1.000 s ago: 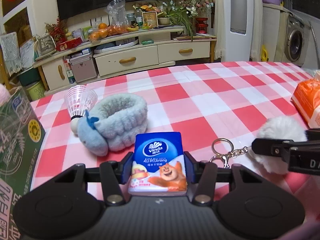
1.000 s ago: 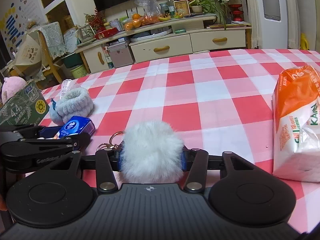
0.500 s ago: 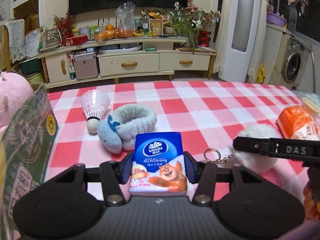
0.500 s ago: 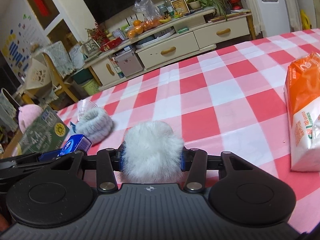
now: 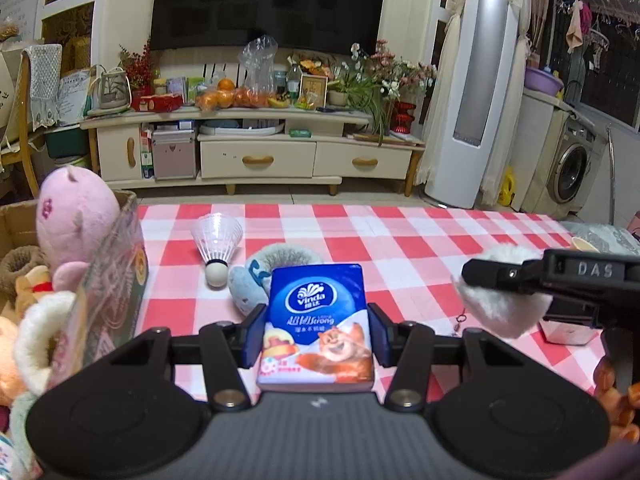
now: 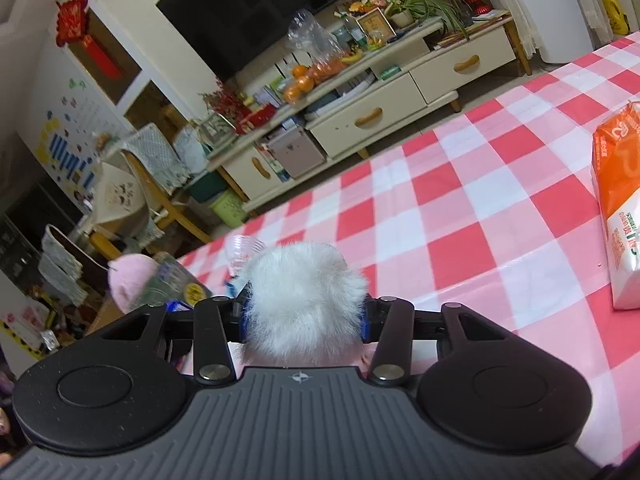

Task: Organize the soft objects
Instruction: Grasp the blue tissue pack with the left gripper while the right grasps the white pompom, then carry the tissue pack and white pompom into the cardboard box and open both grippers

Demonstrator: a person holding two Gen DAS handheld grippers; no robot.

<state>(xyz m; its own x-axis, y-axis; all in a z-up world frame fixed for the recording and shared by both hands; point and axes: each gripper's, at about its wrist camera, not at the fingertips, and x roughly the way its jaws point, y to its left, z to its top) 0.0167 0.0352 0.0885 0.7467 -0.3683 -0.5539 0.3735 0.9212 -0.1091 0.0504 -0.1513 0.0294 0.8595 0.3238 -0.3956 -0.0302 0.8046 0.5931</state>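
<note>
My left gripper point(image 5: 317, 334) is shut on a blue tissue pack point(image 5: 318, 324) and holds it above the red-checked tablecloth point(image 5: 400, 240). My right gripper point(image 6: 304, 316) is shut on a white fluffy pompom keychain point(image 6: 304, 296); in the left wrist view that pompom point(image 5: 500, 308) hangs at the right with its chain dangling. A grey-blue plush headband point(image 5: 256, 280) lies on the table behind the tissue pack. At the left a cardboard box point(image 5: 20, 216) holds a pink plush toy point(image 5: 76, 216) and other soft toys.
A shuttlecock point(image 5: 216, 244) stands beside the headband. A green printed carton point(image 5: 116, 280) leans at the table's left edge. An orange-white tissue bag point(image 6: 620, 208) lies at the right. Beyond the table stand a TV cabinet point(image 5: 256, 152) and a washing machine point(image 5: 572, 168).
Both grippers have risen with their loads. The left view has swung left and lifted, bringing the toy box into sight. The right view has rolled, tilting the scene.
</note>
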